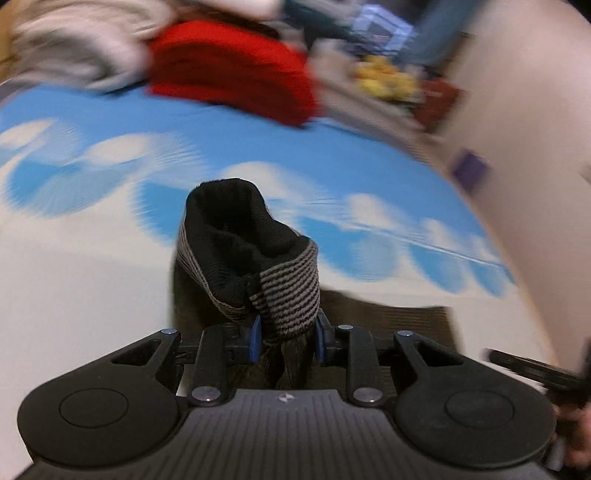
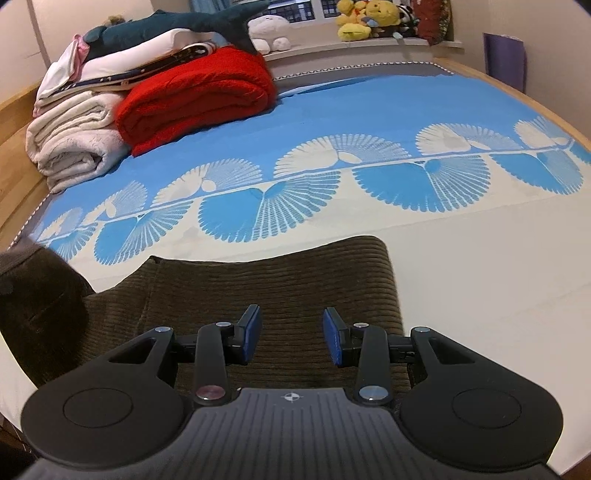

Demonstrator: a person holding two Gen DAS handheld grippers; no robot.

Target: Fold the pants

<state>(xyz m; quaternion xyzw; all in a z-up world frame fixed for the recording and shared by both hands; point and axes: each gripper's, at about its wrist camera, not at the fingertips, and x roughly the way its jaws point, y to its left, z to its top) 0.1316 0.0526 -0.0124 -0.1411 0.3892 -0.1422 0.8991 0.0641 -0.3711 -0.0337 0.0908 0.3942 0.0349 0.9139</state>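
Brown corduroy pants (image 2: 266,291) lie on the bed sheet (image 2: 461,258) in the right wrist view, spread flat under my right gripper (image 2: 292,341), which is open and empty just above the fabric. In the left wrist view my left gripper (image 1: 288,338) is shut on a bunched part of the pants with a striped grey-black band (image 1: 288,291) and black lining (image 1: 236,229), lifted off the bed. More brown fabric (image 1: 388,325) lies below it. The left wrist view is blurred by motion.
A red folded blanket (image 2: 195,96) and white folded blankets (image 2: 74,140) are stacked at the far left of the bed. Plush toys (image 2: 365,18) sit on the far window ledge. A wooden bed frame (image 2: 535,107) runs along the right edge.
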